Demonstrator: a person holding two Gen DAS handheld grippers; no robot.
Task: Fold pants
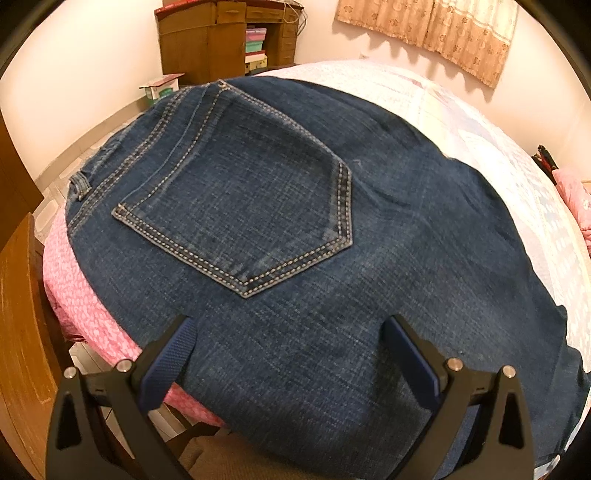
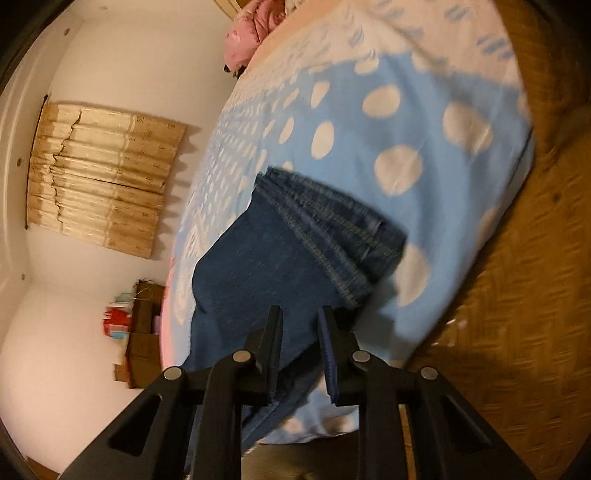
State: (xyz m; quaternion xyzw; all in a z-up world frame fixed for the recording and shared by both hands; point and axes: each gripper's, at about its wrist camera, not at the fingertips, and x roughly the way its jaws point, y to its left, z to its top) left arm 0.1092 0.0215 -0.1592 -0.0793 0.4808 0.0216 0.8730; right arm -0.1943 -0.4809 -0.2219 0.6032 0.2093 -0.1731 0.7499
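Dark blue jeans (image 1: pixel 369 229) lie flat on the bed, seat side up, with one stitched back pocket (image 1: pixel 240 206) in the middle of the left wrist view. My left gripper (image 1: pixel 291 332) hovers just over the seat below the pocket, its jaws wide apart and nothing between them. In the tilted, blurred right wrist view, the leg of the jeans (image 2: pixel 258 258) ends in stacked hems (image 2: pixel 343 236) on the dotted bedspread (image 2: pixel 369 129). My right gripper (image 2: pixel 300 321) is over the leg short of the hems, with a narrow gap between its pads and no cloth in it.
A pink patterned sheet (image 1: pixel 77 295) hangs at the bed's near left edge by a wooden board (image 1: pixel 22 332). A brown cabinet (image 1: pixel 221 40) stands against the far wall, and a curtain (image 1: pixel 443 29) hangs above the bed. Wooden floor (image 2: pixel 517 332) borders the foot end. A pink pillow (image 2: pixel 247 33) lies far off.
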